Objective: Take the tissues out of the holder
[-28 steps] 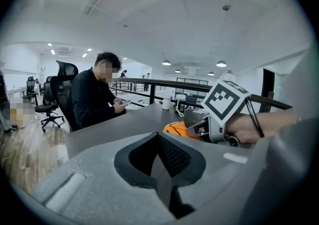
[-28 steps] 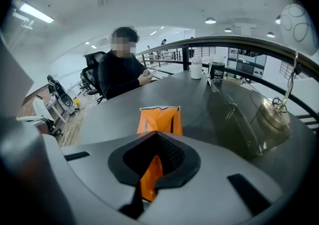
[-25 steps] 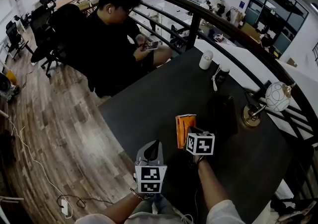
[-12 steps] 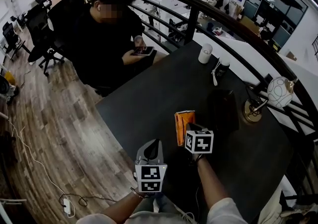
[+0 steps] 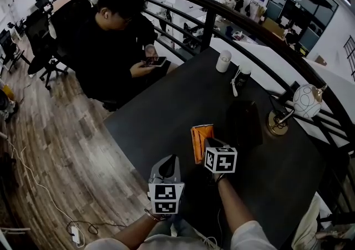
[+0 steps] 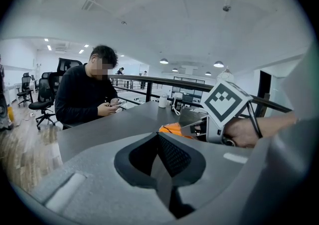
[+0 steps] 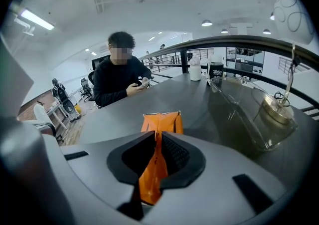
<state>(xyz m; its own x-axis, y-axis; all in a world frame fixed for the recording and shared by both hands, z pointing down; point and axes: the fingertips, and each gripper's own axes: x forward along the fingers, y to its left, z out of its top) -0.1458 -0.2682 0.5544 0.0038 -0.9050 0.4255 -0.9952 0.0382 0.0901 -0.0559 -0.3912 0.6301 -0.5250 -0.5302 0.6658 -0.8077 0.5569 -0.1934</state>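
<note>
An orange tissue pack (image 5: 201,139) lies flat on the dark table (image 5: 166,116), just left of the dark see-through holder (image 5: 244,124). My right gripper (image 5: 209,148) has the pack's near end between its jaws. In the right gripper view the orange film (image 7: 162,121) is still pinched at my right gripper (image 7: 158,138), whose jaws are opening. The holder (image 7: 239,114) stands apart to its right. My left gripper (image 5: 168,167) hovers near the table's front edge, left of the pack. In its own view my left gripper (image 6: 158,138) is shut with nothing in it, and the pack (image 6: 172,129) shows beyond.
A globe lamp (image 5: 306,101) on a brass base (image 5: 275,127) stands right of the holder. A white cup (image 5: 223,61) and a dark can (image 5: 242,77) sit at the far edge by the railing (image 5: 260,30). A seated person (image 5: 111,38) with a phone is beyond the far left corner.
The head view has shifted a little. Both grippers and the orange pack keep nearly the same places on the table.
</note>
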